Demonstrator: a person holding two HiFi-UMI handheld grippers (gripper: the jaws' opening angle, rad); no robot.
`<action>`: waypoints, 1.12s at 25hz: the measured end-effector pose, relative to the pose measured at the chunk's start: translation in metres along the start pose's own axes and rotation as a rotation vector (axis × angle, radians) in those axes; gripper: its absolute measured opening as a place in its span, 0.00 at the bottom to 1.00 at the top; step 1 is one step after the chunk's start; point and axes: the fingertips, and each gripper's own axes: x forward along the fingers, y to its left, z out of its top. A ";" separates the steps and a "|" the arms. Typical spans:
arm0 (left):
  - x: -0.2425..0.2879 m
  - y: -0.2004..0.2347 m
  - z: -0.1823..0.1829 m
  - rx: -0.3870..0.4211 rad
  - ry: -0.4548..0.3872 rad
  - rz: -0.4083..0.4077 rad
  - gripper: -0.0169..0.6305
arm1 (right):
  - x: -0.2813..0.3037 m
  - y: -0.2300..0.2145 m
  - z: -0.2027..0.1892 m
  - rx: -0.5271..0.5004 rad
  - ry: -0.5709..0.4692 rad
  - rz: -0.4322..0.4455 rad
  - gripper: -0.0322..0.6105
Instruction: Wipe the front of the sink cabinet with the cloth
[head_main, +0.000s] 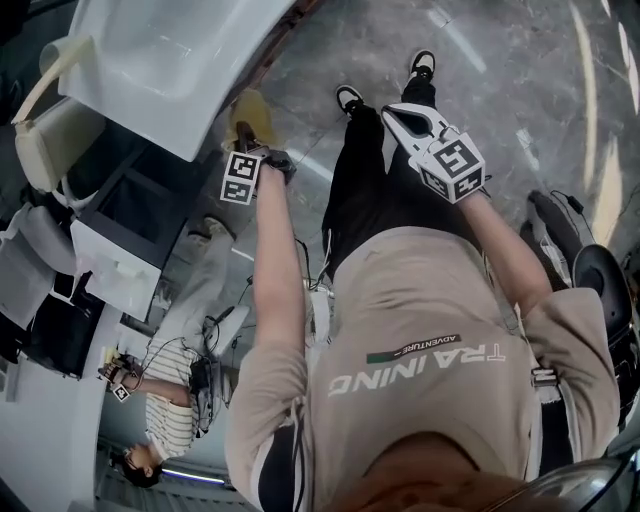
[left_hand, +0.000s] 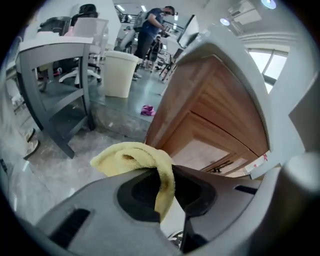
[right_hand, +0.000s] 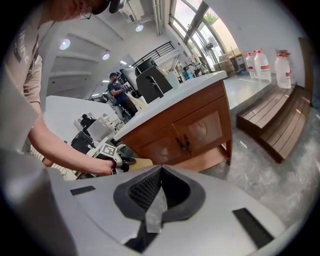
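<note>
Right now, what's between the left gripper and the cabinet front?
Only the yellow cloth, pinched in the jaws of the left gripper and bunched toward the cabinet front; the left gripper view shows it.

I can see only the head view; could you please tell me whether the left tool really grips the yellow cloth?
Observer: Yes, the left gripper view shows the left tool shut on the cloth, a fold pinched between its jaws.
Operator: Thank you; does the right tool hold anything?
Observer: No, its own view shows the right tool shut and empty.
Operator: And the cabinet front?
Observer: The right gripper view shows the cabinet with two wooden doors, handles where they meet.
</note>
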 end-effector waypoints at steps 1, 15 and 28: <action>0.001 0.011 0.004 -0.017 0.001 0.006 0.11 | 0.006 0.008 -0.001 0.004 -0.005 0.002 0.07; 0.062 -0.018 0.015 0.194 0.093 -0.113 0.11 | 0.031 0.022 -0.035 0.090 -0.031 -0.084 0.07; 0.094 -0.104 0.002 0.203 0.096 -0.252 0.11 | 0.033 -0.013 -0.064 0.177 -0.063 -0.091 0.07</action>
